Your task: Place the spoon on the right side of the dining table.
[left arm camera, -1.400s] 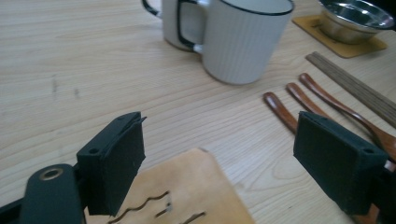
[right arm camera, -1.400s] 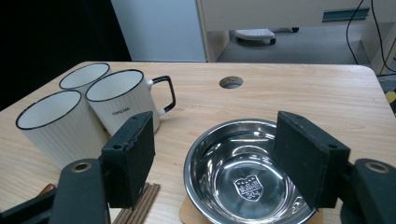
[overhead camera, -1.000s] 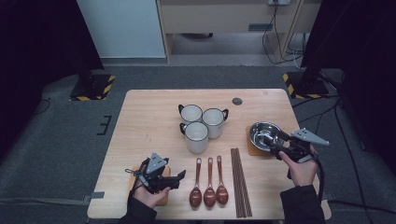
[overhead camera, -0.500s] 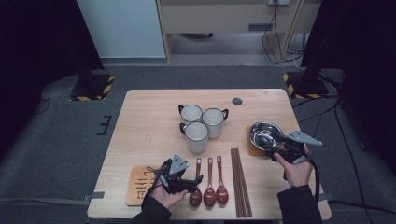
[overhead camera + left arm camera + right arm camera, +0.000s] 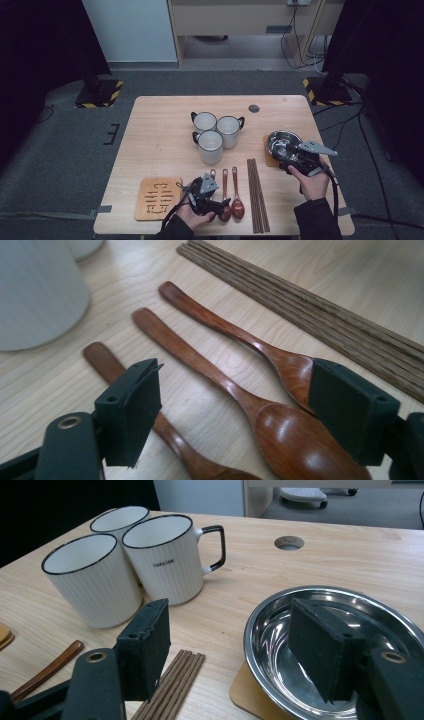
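Observation:
Three brown wooden spoons (image 5: 224, 187) lie side by side near the table's front edge. My left gripper (image 5: 220, 203) has come down low over their bowls. In the left gripper view the middle spoon (image 5: 210, 370) lies between its jaws, the left spoon (image 5: 105, 362) passes under one pad and the right spoon (image 5: 235, 335) runs to the other. The jaws have just been closing, and the pads still stand apart from the spoons. My right gripper (image 5: 281, 150) is open astride the rim of a steel bowl (image 5: 350, 595), one pad inside and one outside.
Three white mugs (image 5: 210, 146) cluster at the table's middle. Wooden chopsticks (image 5: 257, 195) lie right of the spoons. A wooden trivet (image 5: 157, 198) sits at the front left. The bowl rests on a wooden coaster (image 5: 245, 695). A round cable hole (image 5: 254, 108) is at the back.
My left hand has moved right from over the trivet to the spoons and sunk lower. The right hand and bowl have stayed in place.

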Available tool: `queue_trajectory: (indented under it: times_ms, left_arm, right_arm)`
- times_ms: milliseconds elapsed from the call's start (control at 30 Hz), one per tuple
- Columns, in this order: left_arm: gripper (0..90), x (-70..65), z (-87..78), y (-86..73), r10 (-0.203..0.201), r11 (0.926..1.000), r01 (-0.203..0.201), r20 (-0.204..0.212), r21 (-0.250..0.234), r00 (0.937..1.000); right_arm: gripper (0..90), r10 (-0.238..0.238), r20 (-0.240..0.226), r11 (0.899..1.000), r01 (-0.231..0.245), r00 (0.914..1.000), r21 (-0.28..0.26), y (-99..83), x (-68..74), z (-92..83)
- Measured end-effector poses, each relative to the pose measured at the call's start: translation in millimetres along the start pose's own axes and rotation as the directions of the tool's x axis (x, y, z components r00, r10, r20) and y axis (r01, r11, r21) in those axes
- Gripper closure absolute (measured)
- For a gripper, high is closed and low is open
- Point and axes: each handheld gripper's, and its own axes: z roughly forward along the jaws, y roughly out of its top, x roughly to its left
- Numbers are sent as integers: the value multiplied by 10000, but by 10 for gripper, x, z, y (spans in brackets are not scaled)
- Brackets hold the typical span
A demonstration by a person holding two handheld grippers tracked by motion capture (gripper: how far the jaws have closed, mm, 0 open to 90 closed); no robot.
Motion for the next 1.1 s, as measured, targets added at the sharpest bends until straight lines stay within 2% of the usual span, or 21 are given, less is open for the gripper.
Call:
queue_trajectory:
  times_ms: [233, 367, 700, 1100]
  left_arm:
    - [226, -53, 67, 21, 278, 9995, -282, 262, 147, 9993]
    - [227, -77, 112, 29, 533, 9979, -542, 277, 354, 9982]
    - [216, -175, 209, 43, 829, 9938, -873, 651, 683, 9944]
    - [216, -264, 259, 44, 1125, 9910, -1183, 898, 619, 9896]
  right_arm:
    - [338, -41, -194, 9999, 44, 9998, 142, -16, 46, 42]
    - [341, -59, -271, 9996, 66, 9996, 259, -40, 59, 78]
    - [346, 120, -669, 9991, -93, 9977, 404, -70, 126, 155]
    - [352, 273, -1173, 9974, -192, 9927, 700, -108, 256, 271]
